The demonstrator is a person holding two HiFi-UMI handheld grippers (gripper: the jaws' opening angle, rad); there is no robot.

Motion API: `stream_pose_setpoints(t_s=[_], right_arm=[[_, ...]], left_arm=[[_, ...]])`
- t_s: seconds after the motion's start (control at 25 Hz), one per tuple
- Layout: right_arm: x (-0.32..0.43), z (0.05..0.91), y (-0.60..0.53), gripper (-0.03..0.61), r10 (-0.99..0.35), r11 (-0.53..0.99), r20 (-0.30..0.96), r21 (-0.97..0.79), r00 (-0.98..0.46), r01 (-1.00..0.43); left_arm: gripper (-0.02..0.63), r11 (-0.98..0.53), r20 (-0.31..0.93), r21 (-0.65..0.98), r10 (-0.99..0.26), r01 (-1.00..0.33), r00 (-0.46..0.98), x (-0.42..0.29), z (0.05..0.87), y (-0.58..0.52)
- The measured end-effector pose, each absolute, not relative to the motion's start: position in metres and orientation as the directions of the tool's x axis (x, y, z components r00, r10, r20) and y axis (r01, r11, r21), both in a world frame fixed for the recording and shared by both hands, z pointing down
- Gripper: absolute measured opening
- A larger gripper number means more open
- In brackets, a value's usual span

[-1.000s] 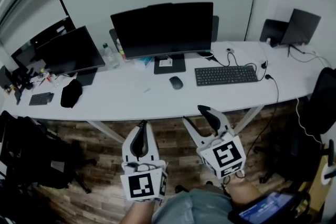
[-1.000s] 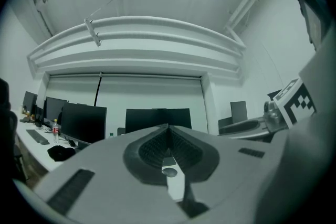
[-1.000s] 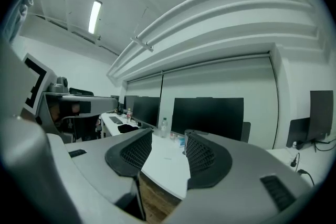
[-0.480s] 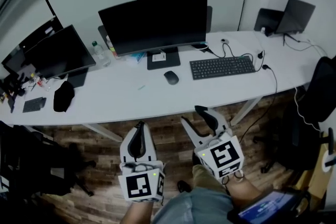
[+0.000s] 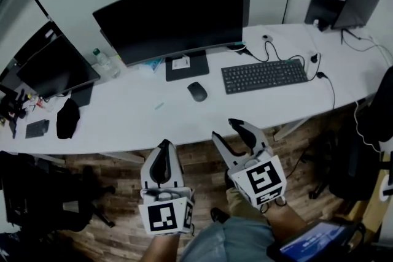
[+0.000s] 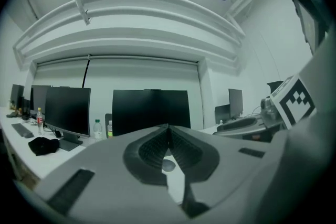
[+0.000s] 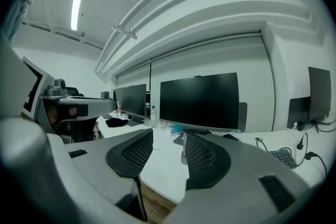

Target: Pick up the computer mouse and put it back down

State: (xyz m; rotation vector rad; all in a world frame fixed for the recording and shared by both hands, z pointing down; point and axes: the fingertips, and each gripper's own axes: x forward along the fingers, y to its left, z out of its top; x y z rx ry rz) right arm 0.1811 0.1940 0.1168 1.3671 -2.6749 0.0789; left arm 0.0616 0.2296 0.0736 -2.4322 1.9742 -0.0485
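White and smooth, a long curved desk spans the head view above wood-plank flooring. The small, dark, oval computer mouse lies on it before a broad black monitor, left of a flat black keyboard and well apart from both grippers. The left gripper and right gripper hang off the desk's near edge. In the left gripper view, ribbed dark pads meet at their tips, clenched on nothing. In the right gripper view, grid-textured pads stand apart, released, with only the desk showing between them.
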Motion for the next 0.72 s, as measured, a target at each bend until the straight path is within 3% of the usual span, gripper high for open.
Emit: stream_pose_setpoints(t_s=[0.4,0.72], right_arm=[[0.188,0.122,0.093,0.198,-0.778,0.612,0.148,-0.040,-0.610,-0.790],[0.175,0.091,0.039,0.201,-0.737,0.672,0.094,-0.008,-0.669,-0.741]], left_arm=[[0.005,-0.170,0.053,-0.068,-0.985,-0.983,0.166,0.073,0.073,0.137],[0.005,-0.113,-0.024,-0.095,-0.993,-0.989,0.116,0.073,0.035,0.092]])
